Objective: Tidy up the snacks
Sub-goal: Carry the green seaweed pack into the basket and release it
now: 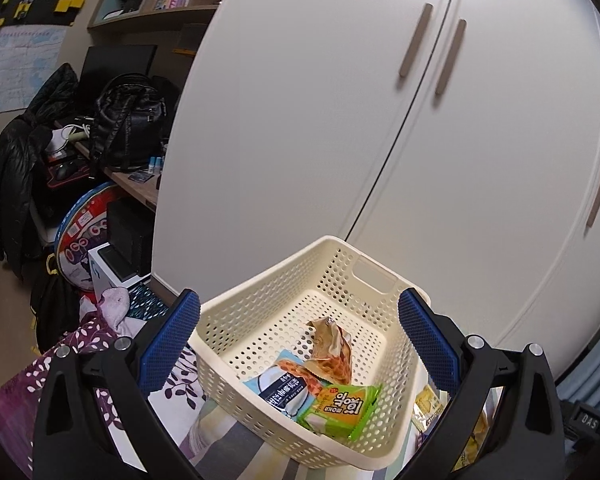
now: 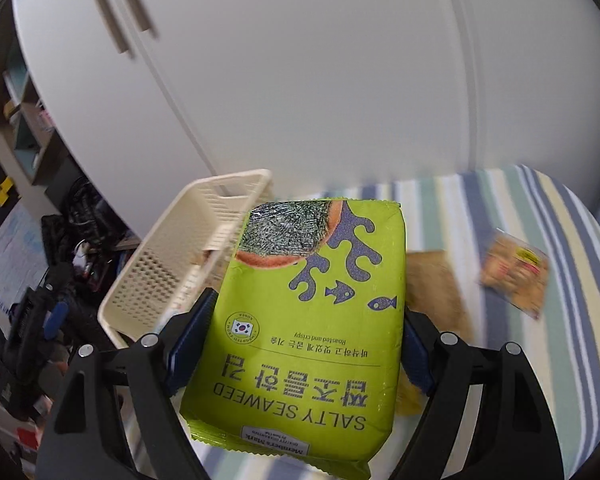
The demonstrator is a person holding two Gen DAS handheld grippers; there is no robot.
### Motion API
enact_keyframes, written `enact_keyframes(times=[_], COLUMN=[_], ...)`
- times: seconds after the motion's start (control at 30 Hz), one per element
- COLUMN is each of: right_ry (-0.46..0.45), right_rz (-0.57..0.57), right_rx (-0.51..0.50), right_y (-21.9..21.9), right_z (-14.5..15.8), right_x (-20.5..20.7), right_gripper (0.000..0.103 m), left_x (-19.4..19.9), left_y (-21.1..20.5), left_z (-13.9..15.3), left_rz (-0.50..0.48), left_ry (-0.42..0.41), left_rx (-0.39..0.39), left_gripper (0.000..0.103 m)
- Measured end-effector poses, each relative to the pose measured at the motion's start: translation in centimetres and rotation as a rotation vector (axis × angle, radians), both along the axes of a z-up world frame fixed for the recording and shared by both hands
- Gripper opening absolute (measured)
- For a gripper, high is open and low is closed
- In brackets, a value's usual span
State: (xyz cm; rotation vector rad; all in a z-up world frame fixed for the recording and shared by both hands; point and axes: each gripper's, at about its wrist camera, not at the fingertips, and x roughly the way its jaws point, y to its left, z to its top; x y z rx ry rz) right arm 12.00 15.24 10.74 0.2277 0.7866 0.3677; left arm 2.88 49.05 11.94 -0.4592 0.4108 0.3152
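The right gripper [image 2: 300, 344] grasps a green seaweed pack [image 2: 312, 320] between its jaws and holds it up above the striped bed [image 2: 540, 208]. The cream basket [image 2: 168, 264] stands to the left of the pack and a little farther away, so I judge the step in hand is the carrying of this pack to the basket. The next move calls for a swing to the left until the pack is over the rim, then a lowering and a release.

The left gripper [image 1: 300, 340] hangs in front of the same basket [image 1: 260, 312] with its jaws released and wide apart — nothing is between them. Inside the basket lie a green snack packet [image 1: 340, 408], a blue and white packet [image 1: 280, 392] and an orange crinkled bag [image 1: 332, 348], all toward the near side, while the far part is free.

Two more snacks — a brown flat packet [image 2: 436, 288] and a small blurred packet [image 2: 516, 272] — wait on the bed to the right. The white wardrobe [image 2: 300, 80] stands close behind, and the left gripper near the basket could come in the way.
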Motion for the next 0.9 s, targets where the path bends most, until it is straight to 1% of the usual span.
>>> enact_keyframes(times=[0.17,0.27,0.33,0.5,0.57,0.63,0.73,0.9], right_ry=[-0.044,-0.054,-0.056,-0.044,-0.042,-0.039,-0.037,-0.038], right_rz=[0.096,0.143,0.155,0.154,0.156,0.153,0.148,0.143], right_rx=[-0.011,-0.019,-0.03,-0.047,-0.054,-0.063,-0.063,-0.067], right_y=[6.1,9.8,11.7,15.2,16.1,16.8,16.7,15.9], right_z=[2.1,2.6,2.8,2.3,1.9,1.6,1.4,0.8], right_x=[1.3,2.7,3.4,5.9,6.7,7.3,7.5,6.8], right_gripper=[0.081,0.081,0.081,0.082,0.083,0.088,0.088,0.088], left_x=[-0.2,-0.2,-0.4,-0.7,-0.7,-0.6,-0.5,-0.5], left_y=[0.5,0.8,1.0,0.9,0.9,0.8,0.6,0.6], left_z=[-0.1,-0.2,-0.2,0.2,0.3,0.3,0.2,0.2], left_rz=[0.025,0.039,0.046,0.063,0.062,0.056,0.055,0.049], left_ry=[0.002,0.01,0.007,0.002,0.001,0.006,0.013,0.014], left_rx=[0.009,0.007,0.002,0.03,0.032,0.04,0.053,0.051], left_gripper=[0.1,0.1,0.1,0.1,0.1,0.1,0.1,0.1])
